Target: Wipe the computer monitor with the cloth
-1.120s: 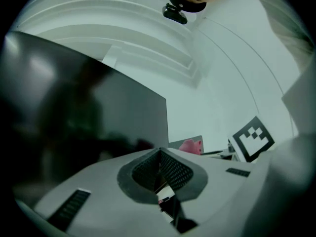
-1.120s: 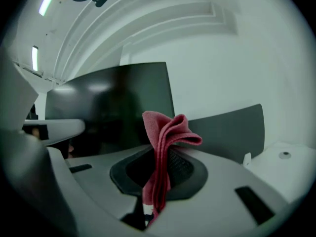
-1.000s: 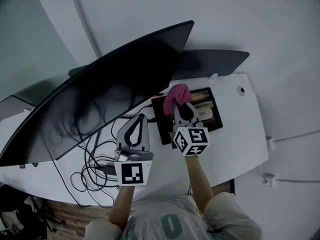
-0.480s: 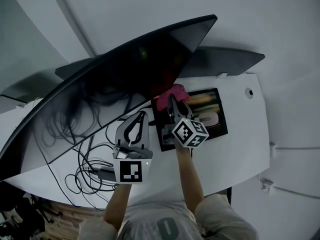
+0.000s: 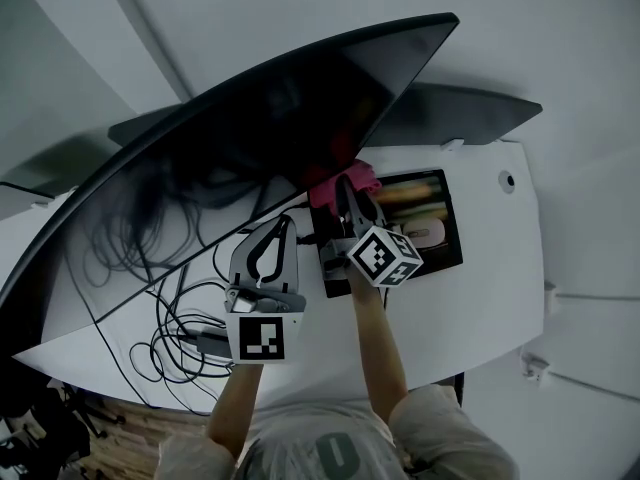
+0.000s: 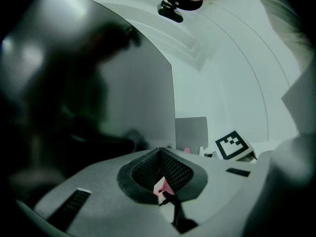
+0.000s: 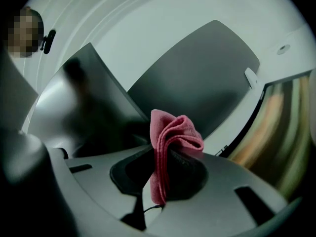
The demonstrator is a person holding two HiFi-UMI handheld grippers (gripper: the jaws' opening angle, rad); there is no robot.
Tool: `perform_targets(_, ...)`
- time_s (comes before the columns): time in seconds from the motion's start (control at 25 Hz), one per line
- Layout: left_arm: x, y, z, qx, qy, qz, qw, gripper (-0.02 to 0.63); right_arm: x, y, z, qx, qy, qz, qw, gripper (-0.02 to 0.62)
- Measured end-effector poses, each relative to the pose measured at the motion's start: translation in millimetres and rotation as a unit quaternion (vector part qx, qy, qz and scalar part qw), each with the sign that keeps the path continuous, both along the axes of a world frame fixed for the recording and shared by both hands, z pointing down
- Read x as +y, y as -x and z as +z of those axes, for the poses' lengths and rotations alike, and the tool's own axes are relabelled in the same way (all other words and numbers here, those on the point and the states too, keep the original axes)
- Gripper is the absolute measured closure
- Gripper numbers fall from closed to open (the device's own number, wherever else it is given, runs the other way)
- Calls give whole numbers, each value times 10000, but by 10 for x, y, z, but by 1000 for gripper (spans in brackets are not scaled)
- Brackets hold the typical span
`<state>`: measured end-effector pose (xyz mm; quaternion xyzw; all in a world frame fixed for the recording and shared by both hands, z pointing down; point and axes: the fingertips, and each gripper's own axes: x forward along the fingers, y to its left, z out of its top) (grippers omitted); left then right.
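Note:
The big dark monitor (image 5: 250, 138) leans across the desk, its screen also filling the left of the left gripper view (image 6: 89, 83). My right gripper (image 5: 346, 192) is shut on a bunched pink cloth (image 5: 338, 182), and the cloth sits against the screen's lower right edge. In the right gripper view the cloth (image 7: 170, 132) stands up between the jaws of the right gripper (image 7: 163, 157), with the monitor (image 7: 74, 102) just beyond. My left gripper (image 5: 284, 226) hangs below the screen over the cables, shut and holding nothing (image 6: 159, 154).
A black tray (image 5: 449, 230) with pale items lies right of the right gripper on the white desk (image 5: 480, 308). Tangled black cables (image 5: 185, 313) spread under the monitor at left. A second dark panel (image 5: 470, 116) lies behind the monitor.
My right gripper has carried the pink cloth up and left from over the black tray to the monitor's lower edge. The left gripper has barely moved.

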<state>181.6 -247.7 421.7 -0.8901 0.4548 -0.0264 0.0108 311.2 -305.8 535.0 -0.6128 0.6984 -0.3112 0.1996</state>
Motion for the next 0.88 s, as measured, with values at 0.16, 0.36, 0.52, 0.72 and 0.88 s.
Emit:
perform_targets(0.16, 33, 60, 30, 33, 85, -29, 10000, 592, -37, 60, 59, -263, 222, -44, 9994, 545)
perform_targets(0.36, 66, 214, 7, -153, -76, 48, 9998, 592, -27, 110, 73, -344, 320, 30, 9989, 545)
perform_targets(0.52, 108, 438, 42, 164, 145, -136, 9997, 592, 38, 307, 79, -368, 342, -87, 9987, 545)
perform_targets(0.72, 189, 740, 42, 54, 114, -242, 9996, 592, 116, 573, 70, -395, 361, -206, 9984, 545)
perform_targets(0.88, 269, 1024, 31, 89, 129, -395, 9991, 592, 187, 813, 62, -362, 379, -312, 9981, 545)
